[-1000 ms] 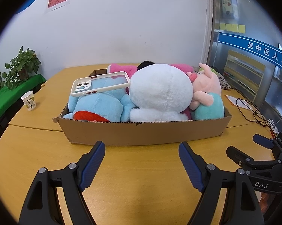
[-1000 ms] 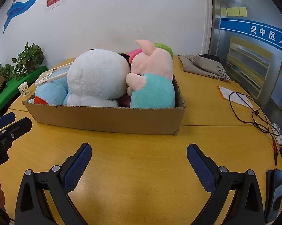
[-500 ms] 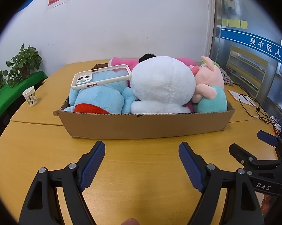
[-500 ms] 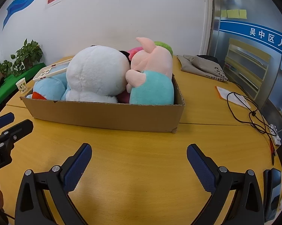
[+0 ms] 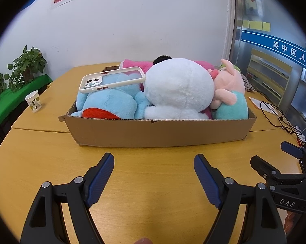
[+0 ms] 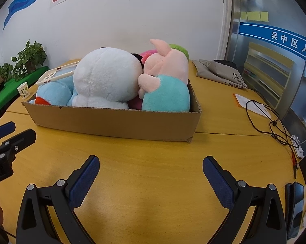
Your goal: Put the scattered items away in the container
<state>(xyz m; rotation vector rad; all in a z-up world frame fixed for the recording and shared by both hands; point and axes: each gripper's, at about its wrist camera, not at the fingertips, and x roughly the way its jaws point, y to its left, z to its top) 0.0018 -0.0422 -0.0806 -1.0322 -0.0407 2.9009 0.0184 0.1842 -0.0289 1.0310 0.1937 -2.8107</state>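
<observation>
A shallow cardboard box (image 5: pixel 159 131) (image 6: pixel 116 123) stands on the wooden table, packed with plush toys: a light blue one (image 5: pixel 110 101), a big white one (image 5: pixel 179 89) (image 6: pixel 106 79), a pink pig in teal (image 5: pixel 232 87) (image 6: pixel 165 71) and a pink one at the back (image 5: pixel 136 64). A white phone case (image 5: pixel 112 79) lies on top of the blue toy. My left gripper (image 5: pixel 154 160) is open and empty, in front of the box. My right gripper (image 6: pixel 150 162) is open and empty, also in front of the box.
A paper cup (image 5: pixel 33 101) stands on the table to the left. Potted plants (image 5: pixel 26 65) sit on a green shelf at far left. A grey bag (image 6: pixel 220 73), a paper (image 6: pixel 248 103), black cables (image 6: pixel 275 126) and a dark device (image 6: pixel 295 201) lie to the right.
Both grippers have drawn back a little from the box and risen slightly. Both stay open and empty. The box and toys have not moved.
</observation>
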